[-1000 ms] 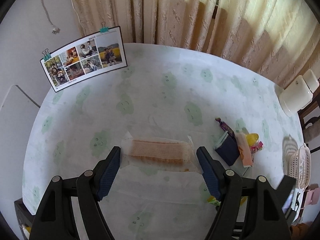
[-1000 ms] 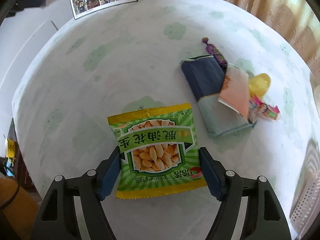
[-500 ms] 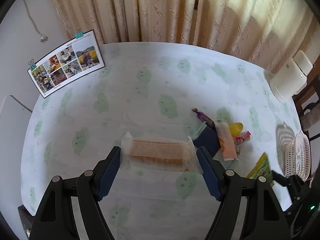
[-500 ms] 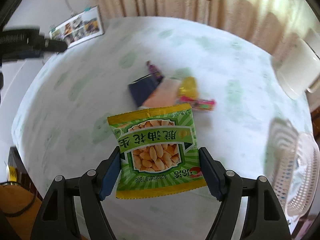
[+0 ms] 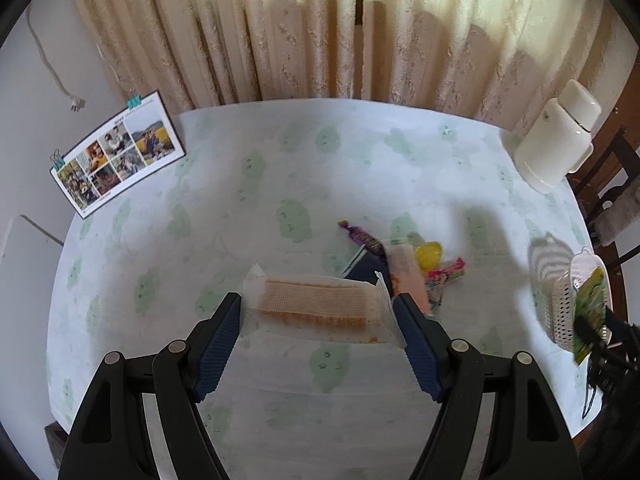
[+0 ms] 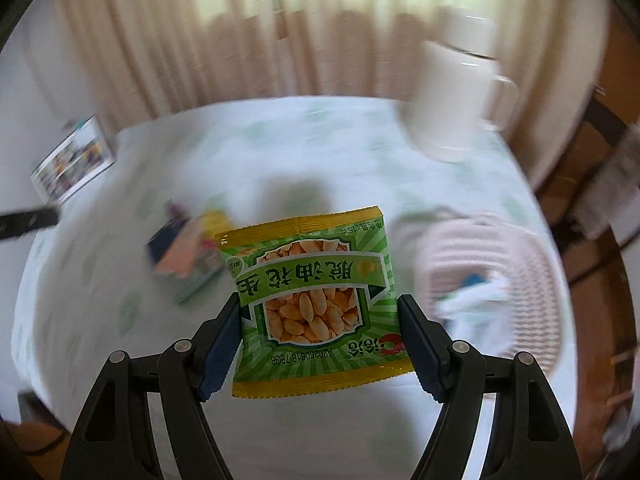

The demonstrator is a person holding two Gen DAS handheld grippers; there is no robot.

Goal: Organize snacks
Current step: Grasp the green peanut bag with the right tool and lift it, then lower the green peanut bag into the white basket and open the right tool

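Observation:
My left gripper [image 5: 318,312] is shut on a clear-wrapped wafer bar [image 5: 320,309] and holds it above the table. My right gripper [image 6: 320,320] is shut on a green peanut packet [image 6: 316,300] and holds it in the air left of a white slotted basket [image 6: 504,280]. In the left wrist view the same packet [image 5: 589,309] sits by the basket [image 5: 560,304] at the right edge. A pile of snacks [image 5: 404,264] lies mid-table: a purple candy, a dark blue pack, a pink pack, a yellow piece.
The round table has a pale cloth with green prints [image 5: 280,184]. A white jug [image 5: 556,144] stands at the back right. A photo calendar [image 5: 116,160] leans at the back left. Curtains hang behind. Something blue and white lies in the basket [image 6: 476,292].
Both grippers have risen and pulled back from the table. The right one has swung right with the peanut packet to the basket. The left one still holds the wafer bar.

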